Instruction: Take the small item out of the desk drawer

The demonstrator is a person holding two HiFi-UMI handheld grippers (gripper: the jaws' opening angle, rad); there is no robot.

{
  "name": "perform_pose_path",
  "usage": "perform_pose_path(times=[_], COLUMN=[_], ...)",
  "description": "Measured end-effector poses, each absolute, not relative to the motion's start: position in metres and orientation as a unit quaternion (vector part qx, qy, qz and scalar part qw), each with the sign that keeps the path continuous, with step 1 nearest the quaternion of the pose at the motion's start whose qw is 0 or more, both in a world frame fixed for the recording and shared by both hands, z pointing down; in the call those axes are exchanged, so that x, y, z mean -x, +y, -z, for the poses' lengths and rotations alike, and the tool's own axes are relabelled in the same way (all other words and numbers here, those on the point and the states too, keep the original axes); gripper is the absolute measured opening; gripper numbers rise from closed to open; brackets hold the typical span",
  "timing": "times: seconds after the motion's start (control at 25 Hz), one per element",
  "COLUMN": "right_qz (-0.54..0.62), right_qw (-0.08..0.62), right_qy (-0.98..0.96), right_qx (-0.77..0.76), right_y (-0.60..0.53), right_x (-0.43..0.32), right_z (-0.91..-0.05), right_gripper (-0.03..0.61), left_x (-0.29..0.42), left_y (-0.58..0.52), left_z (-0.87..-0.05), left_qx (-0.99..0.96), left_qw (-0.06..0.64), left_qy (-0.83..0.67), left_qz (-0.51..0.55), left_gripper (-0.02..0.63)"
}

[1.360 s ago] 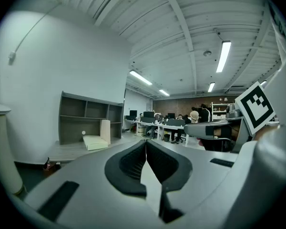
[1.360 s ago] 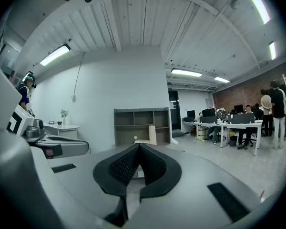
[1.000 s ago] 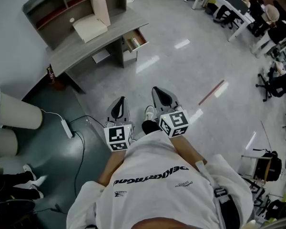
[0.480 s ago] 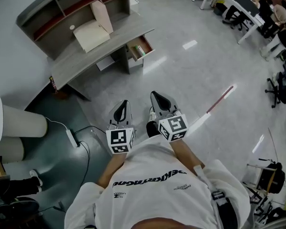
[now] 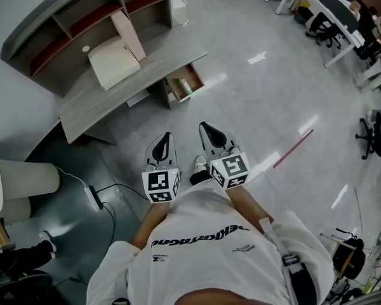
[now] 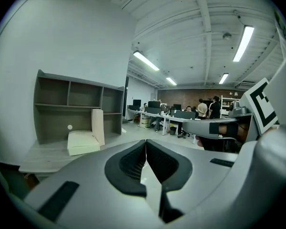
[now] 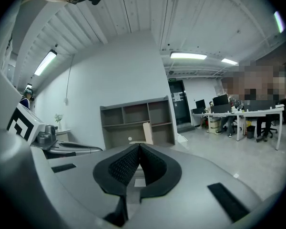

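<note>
A grey desk (image 5: pixel 124 88) with a shelf hutch stands at the upper left of the head view. Its drawer (image 5: pixel 176 89) is pulled open, and a small greenish item (image 5: pixel 187 85) lies inside. My left gripper (image 5: pixel 166 136) and right gripper (image 5: pixel 206 126) are held side by side in front of the person's chest, well short of the drawer, above the floor. Both are shut with nothing between the jaws. In the left gripper view the left gripper (image 6: pixel 145 142) points toward the hutch (image 6: pixel 71 109). In the right gripper view the right gripper (image 7: pixel 139 147) also points toward the hutch (image 7: pixel 136 120).
A beige box (image 5: pixel 113 63) with a raised lid sits on the desk. A power strip (image 5: pixel 92 197) with cables lies on the dark floor at the left, near white cylinders (image 5: pixel 25 178). Office tables and chairs (image 5: pixel 333 8) fill the upper right. A red strip (image 5: pixel 293 149) marks the floor.
The desk and its open drawer have slid down and to the left in the head view as the person comes closer. Both grippers stay shut in front of the chest.
</note>
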State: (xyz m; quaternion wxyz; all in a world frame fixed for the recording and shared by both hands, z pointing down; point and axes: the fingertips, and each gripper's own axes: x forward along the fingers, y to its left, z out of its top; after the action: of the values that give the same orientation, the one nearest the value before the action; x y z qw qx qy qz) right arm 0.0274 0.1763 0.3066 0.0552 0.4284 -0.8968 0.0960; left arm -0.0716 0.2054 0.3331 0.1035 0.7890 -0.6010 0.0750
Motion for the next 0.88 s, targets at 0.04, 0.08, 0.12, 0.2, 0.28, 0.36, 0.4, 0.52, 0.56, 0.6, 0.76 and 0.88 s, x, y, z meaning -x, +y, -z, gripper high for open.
perform_pose_path(times=[0.04, 0.08, 0.12, 0.2, 0.28, 0.36, 0.4, 0.52, 0.56, 0.6, 0.76, 0.88], right_qz=[-0.098, -0.099, -0.1, -0.102, -0.105, -0.108, -0.111, -0.125, -0.131, -0.136, -0.151, -0.162], right_qw=[0.056, 0.057, 0.059, 0.061, 0.062, 0.065, 0.067, 0.072, 0.074, 0.077, 0.093, 0.104], right_qy=[-0.898, -0.9, -0.901, -0.904, -0.907, -0.908, -0.907, -0.902, -0.901, -0.899, -0.895, -0.893], right_qx=[-0.425, -0.421, -0.418, -0.41, -0.402, -0.4, -0.401, -0.406, -0.408, -0.409, -0.409, -0.407], right_y=[0.159, 0.144, 0.131, 0.109, 0.088, 0.07, 0.063, 0.044, 0.039, 0.035, 0.019, 0.007], right_x=[-0.031, -0.033, -0.034, -0.036, -0.039, -0.047, -0.052, -0.065, -0.068, -0.07, -0.069, -0.062], right_z=[-0.306, -0.306, -0.307, -0.309, -0.312, -0.316, -0.319, -0.328, -0.332, -0.335, -0.352, -0.366], right_gripper=[0.032, 0.032, 0.032, 0.032, 0.032, 0.032, 0.032, 0.032, 0.032, 0.032, 0.032, 0.032], left_x=[0.066, 0.062, 0.059, 0.054, 0.049, 0.041, 0.037, 0.028, 0.026, 0.024, 0.023, 0.026], left_y=[0.188, 0.173, 0.16, 0.137, 0.117, 0.1, 0.093, 0.076, 0.071, 0.067, 0.048, 0.03], left_z=[-0.332, -0.332, -0.332, -0.334, -0.338, -0.344, -0.347, -0.352, -0.353, -0.354, -0.365, -0.379], left_qx=[-0.788, -0.787, -0.786, -0.784, -0.782, -0.78, -0.778, -0.775, -0.775, -0.774, -0.772, -0.77], left_qw=[0.105, 0.106, 0.107, 0.11, 0.114, 0.122, 0.127, 0.135, 0.137, 0.138, 0.154, 0.175], left_qy=[-0.602, -0.602, -0.603, -0.605, -0.607, -0.607, -0.607, -0.607, -0.607, -0.606, -0.604, -0.601], left_qz=[-0.076, -0.078, -0.08, -0.084, -0.09, -0.095, -0.098, -0.109, -0.113, -0.117, -0.125, -0.127], left_gripper=[0.017, 0.017, 0.017, 0.017, 0.017, 0.017, 0.017, 0.017, 0.017, 0.017, 0.017, 0.017])
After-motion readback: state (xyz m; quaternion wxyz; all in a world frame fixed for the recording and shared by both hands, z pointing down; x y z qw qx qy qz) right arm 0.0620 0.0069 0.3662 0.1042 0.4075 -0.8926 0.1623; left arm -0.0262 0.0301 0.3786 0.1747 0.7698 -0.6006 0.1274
